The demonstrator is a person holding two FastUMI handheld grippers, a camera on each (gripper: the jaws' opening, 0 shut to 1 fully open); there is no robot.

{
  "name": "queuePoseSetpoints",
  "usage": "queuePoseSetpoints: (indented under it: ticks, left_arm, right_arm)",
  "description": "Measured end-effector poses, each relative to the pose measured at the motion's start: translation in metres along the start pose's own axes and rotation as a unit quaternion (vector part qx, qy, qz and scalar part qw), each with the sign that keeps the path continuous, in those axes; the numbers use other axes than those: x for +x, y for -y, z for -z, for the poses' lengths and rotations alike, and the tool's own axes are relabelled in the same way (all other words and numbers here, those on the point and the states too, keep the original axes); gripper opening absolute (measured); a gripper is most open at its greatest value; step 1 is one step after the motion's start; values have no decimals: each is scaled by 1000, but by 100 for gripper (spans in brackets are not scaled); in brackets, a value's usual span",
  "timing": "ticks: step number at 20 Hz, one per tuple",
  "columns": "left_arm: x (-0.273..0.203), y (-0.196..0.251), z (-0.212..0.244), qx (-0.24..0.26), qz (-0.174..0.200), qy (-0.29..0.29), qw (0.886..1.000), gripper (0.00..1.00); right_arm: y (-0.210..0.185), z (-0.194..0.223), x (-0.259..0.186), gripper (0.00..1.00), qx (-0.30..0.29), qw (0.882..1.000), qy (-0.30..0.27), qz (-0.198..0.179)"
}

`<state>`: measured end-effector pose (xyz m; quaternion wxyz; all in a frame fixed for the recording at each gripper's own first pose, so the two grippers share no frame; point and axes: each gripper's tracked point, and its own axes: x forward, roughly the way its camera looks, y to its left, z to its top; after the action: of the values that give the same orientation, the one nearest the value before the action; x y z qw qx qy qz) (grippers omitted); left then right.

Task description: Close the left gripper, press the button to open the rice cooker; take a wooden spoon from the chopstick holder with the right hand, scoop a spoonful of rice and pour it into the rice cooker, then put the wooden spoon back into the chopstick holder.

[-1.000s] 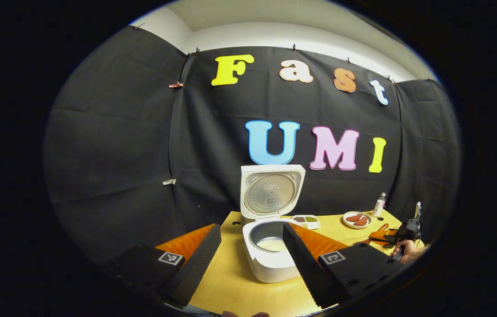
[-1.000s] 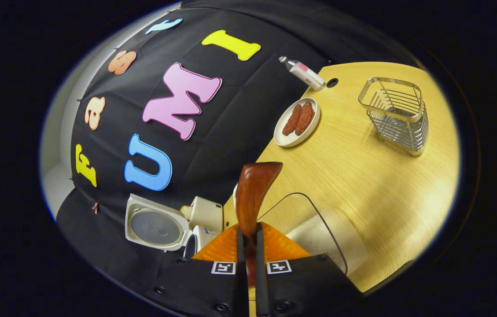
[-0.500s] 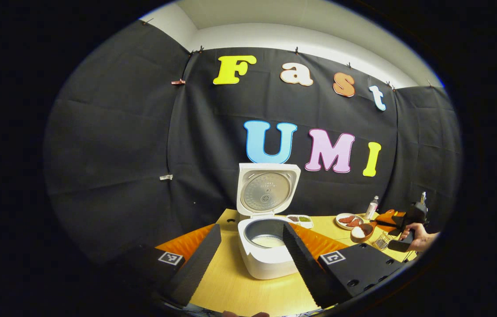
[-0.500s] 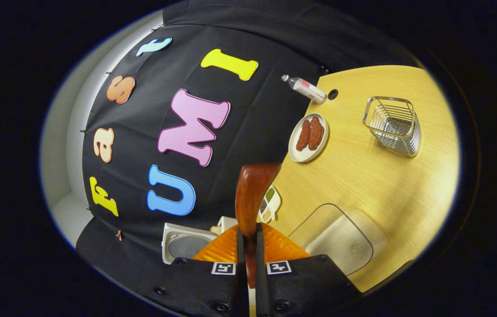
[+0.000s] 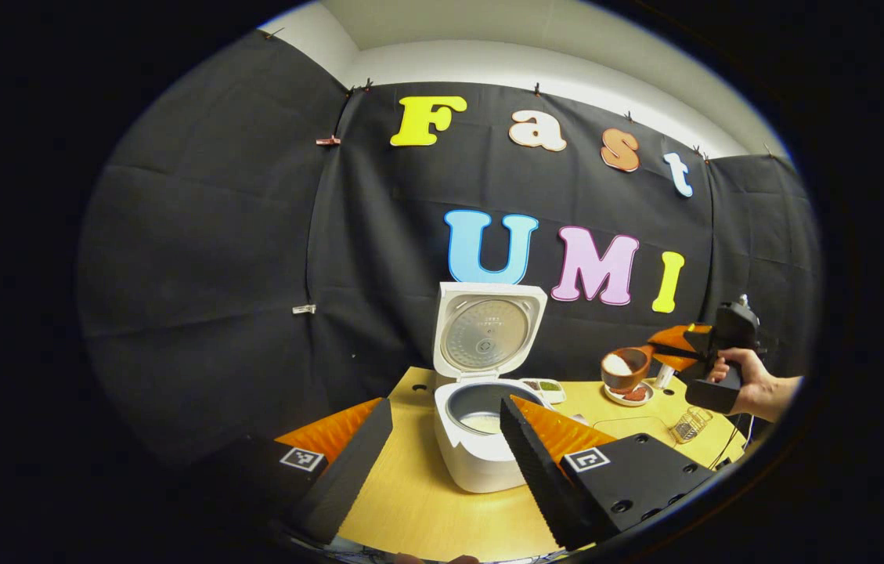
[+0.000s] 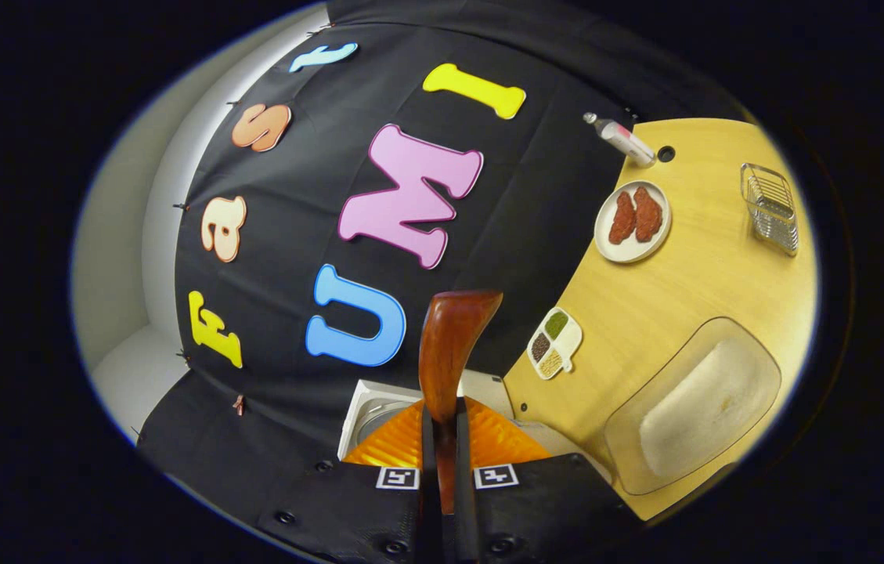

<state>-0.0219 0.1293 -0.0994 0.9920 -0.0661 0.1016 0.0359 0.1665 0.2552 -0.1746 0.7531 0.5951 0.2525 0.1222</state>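
1. Lowest in the left gripper view: left gripper (image 5: 442, 462) with its two black fingers spread wide apart, clamping nothing, framing the rice cooker (image 5: 481, 454) at lower centre.
2. Just beyond, on the yellow table (image 5: 418, 501): cooker lid (image 5: 488, 337) standing upright and open, some rice (image 5: 483, 423) already lying pale in the pot's bottom.
3. Farther, at the right of that view: right gripper (image 5: 672, 348) carried in a hand (image 5: 747, 384), raised well above the table, wrist level, fingers pointing left toward the cooker.
4. In the right gripper view, bottom centre: fingers pressed together on the handle of the wooden spoon (image 6: 445, 368); whole view rolled sideways, so the tool looks tilted on its side.
5. Spoon bowl (image 5: 623, 368) heaped with white rice, hanging in the air between cooker and plate (image 5: 629, 394), not yet over the pot.
6. Likely trouble: grains spilling onto the table or the plate below, caused by any extra roll of the wrist or a jerk during the carry.
7. Second risk: spoon slipping or pivoting in the narrow grip on the handle, tipping the load early.
8. Third: spoon bowl knocking the upright lid or the pot rim on arrival.
9. Farthest right: wire holder (image 6: 770, 207), standing empty, well apart from the spoon, awaiting its return.
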Motion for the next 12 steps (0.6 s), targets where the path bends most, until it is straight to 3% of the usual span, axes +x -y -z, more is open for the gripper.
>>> queuePoseSetpoints:
  ticks: [6,12]
  left_arm:
    - [-1,-13,5,-10,-9,1,1000,95]
    - [2,-24,12,-16,-11,-2,1000,95]
  right_arm:
    - [-37,58,55,11,-64,998,-24,-4]
    - [-48,102,101,11,-162,986,-40,10]
